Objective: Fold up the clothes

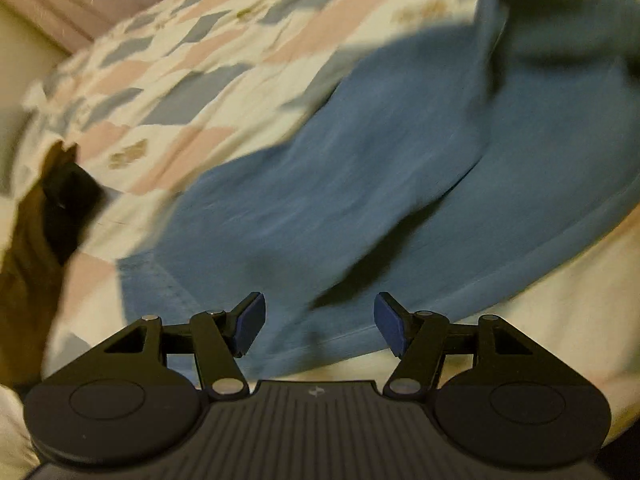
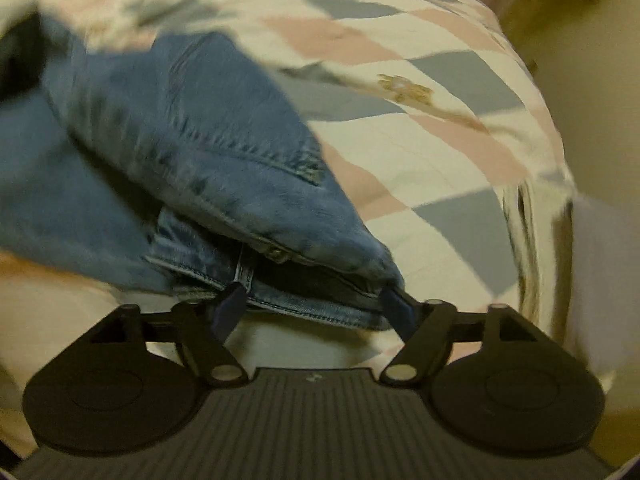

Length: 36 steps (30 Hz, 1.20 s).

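Blue jeans (image 1: 360, 200) lie spread across a patchwork quilt (image 1: 180, 80) on a bed; the picture is motion-blurred. My left gripper (image 1: 320, 328) hovers over a jeans leg near its lower hem, open, with nothing pinched between its blue pads (image 1: 250, 324). In the right wrist view the jeans (image 2: 180, 140) are bunched at the waist end. The waistband (image 2: 312, 304) runs across the gap between the fingers of my right gripper (image 2: 314, 308). Its jaws stand wide apart and open, the pads (image 2: 230, 304) beside the denim and not clamped on it.
The quilt (image 2: 440, 140), in cream, pink and grey diamonds, covers the bed to its edges. A black object (image 1: 68, 208) and a brown surface (image 1: 24, 260) sit past the bed's left edge. A cream surface (image 2: 580, 60) shows beyond the bed's right edge.
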Each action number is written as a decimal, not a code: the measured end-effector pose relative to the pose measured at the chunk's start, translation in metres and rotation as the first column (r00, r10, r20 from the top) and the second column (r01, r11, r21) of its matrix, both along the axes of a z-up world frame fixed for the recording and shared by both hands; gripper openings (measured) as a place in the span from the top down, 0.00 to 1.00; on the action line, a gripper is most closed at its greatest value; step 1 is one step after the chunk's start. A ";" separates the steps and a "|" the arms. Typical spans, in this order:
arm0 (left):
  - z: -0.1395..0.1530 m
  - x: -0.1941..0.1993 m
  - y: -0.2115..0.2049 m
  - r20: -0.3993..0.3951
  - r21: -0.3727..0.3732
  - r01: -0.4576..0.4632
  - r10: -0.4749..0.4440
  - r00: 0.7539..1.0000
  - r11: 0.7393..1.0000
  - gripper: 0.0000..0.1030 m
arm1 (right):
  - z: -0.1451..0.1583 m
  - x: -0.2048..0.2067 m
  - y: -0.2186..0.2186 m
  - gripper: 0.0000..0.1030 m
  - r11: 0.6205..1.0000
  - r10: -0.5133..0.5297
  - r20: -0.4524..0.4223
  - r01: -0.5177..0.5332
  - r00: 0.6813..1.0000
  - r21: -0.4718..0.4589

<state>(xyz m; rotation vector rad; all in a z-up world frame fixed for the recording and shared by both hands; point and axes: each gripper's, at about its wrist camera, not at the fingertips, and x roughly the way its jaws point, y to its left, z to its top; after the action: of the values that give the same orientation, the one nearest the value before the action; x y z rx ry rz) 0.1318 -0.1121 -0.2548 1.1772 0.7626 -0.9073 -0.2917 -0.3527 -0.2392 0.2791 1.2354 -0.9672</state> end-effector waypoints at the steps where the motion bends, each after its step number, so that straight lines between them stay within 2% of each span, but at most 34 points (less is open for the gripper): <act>1: -0.008 0.006 0.002 0.028 0.010 0.016 -0.017 0.999 1.000 0.39 | -0.006 0.009 -0.002 0.28 1.000 0.027 -0.040 -0.028 0.999 -0.007; 4: -0.021 0.019 -0.003 0.028 -0.020 0.039 -0.038 0.999 0.999 0.35 | -0.011 0.017 -0.003 0.28 0.999 0.029 -0.080 -0.031 0.996 -0.022; 7: -0.030 0.020 -0.009 0.039 -0.052 0.094 -0.092 0.995 0.994 0.35 | -0.007 0.018 0.002 0.28 0.999 0.017 -0.088 -0.021 0.996 -0.042; 10: -0.034 0.021 -0.019 0.074 -0.081 0.109 -0.103 0.992 0.991 0.36 | -0.005 0.022 0.006 0.27 0.997 0.033 -0.117 -0.041 0.993 -0.063; 13: -0.032 0.030 -0.027 0.050 -0.107 0.073 -0.068 0.996 0.992 0.66 | -0.003 0.029 0.002 0.27 0.992 0.063 -0.138 -0.077 0.988 -0.099; 14: -0.031 0.032 -0.029 0.046 -0.107 0.067 -0.062 0.997 0.992 0.82 | -0.002 0.032 -0.001 0.25 0.989 0.077 -0.142 -0.094 0.987 -0.115; 15: -0.030 0.033 -0.031 0.052 -0.103 0.066 -0.061 0.997 0.992 0.88 | -0.001 0.034 -0.004 0.25 0.984 0.098 -0.147 -0.117 0.984 -0.130; 17: -0.028 0.035 -0.036 0.066 -0.095 0.067 -0.061 0.996 0.993 0.91 | 0.000 0.040 -0.007 0.25 0.968 0.172 -0.162 -0.198 0.972 -0.155; 18: -0.027 0.036 -0.038 0.072 -0.093 0.066 -0.060 0.996 0.993 0.92 | 0.000 0.042 -0.006 0.30 0.955 0.226 -0.170 -0.252 0.959 -0.155; 19: -0.024 0.037 -0.040 0.078 -0.096 0.058 -0.051 0.996 0.994 0.93 | -0.001 0.044 -0.006 0.44 0.938 0.297 -0.175 -0.321 0.939 -0.132; 20: -0.021 0.039 -0.042 0.084 -0.102 0.047 -0.038 0.996 0.994 0.94 | -0.001 0.047 -0.006 0.83 0.919 0.362 -0.174 -0.382 0.916 -0.099; 21: -0.017 0.041 -0.044 0.090 -0.107 0.035 -0.025 0.996 0.994 0.95 | 0.003 0.049 -0.011 0.83 0.909 0.399 -0.161 -0.413 0.903 -0.060; 23: 0.000 0.051 -0.052 0.114 -0.140 0.004 0.012 0.993 0.990 0.96 | 0.021 0.050 -0.026 0.85 0.910 0.400 -0.115 -0.409 0.909 -0.071; 26: 0.031 0.082 -0.080 0.153 -0.221 -0.027 0.062 0.986 0.975 0.97 | 0.060 0.054 -0.064 0.86 0.897 0.399 -0.072 -0.405 0.914 -0.179; 28: 0.051 0.105 -0.100 0.176 -0.278 -0.043 0.095 0.980 0.960 0.97 | 0.076 0.064 -0.098 0.87 0.872 0.423 -0.066 -0.426 0.904 -0.241; 31: 0.076 0.143 -0.154 0.249 -0.365 0.013 0.084 0.965 0.931 0.96 | 0.083 0.099 -0.162 0.88 0.820 0.461 -0.100 -0.466 0.882 -0.332; 32: 0.083 0.155 -0.173 0.263 -0.387 0.014 0.096 0.960 0.922 0.96 | 0.083 0.111 -0.184 0.88 0.808 0.462 -0.110 -0.469 0.880 -0.358; 33: 0.090 0.168 -0.194 0.271 -0.409 0.003 0.118 0.955 0.912 0.93 | 0.079 0.123 -0.208 0.85 0.818 0.432 -0.112 -0.442 0.895 -0.369; 34: 0.096 0.181 -0.214 0.278 -0.431 -0.008 0.141 0.950 0.902 0.89 | 0.074 0.135 -0.234 0.80 0.843 0.382 -0.118 -0.398 0.917 -0.362; 35: 0.101 0.194 -0.230 0.267 -0.442 -0.033 0.167 0.949 0.896 0.82 | 0.070 0.143 -0.253 0.63 0.866 0.328 -0.123 -0.350 0.937 -0.357; 36: 0.106 0.207 -0.243 0.242 -0.445 -0.071 0.196 0.950 0.893 0.66 | 0.066 0.151 -0.268 0.43 0.888 0.262 -0.125 -0.289 0.957 -0.358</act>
<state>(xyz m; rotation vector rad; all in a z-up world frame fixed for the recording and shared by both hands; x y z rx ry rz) 0.3388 -0.3555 -0.1492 0.8216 0.3771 -0.7236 -0.1406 -0.6204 -0.1730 -0.2313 1.0932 -0.9461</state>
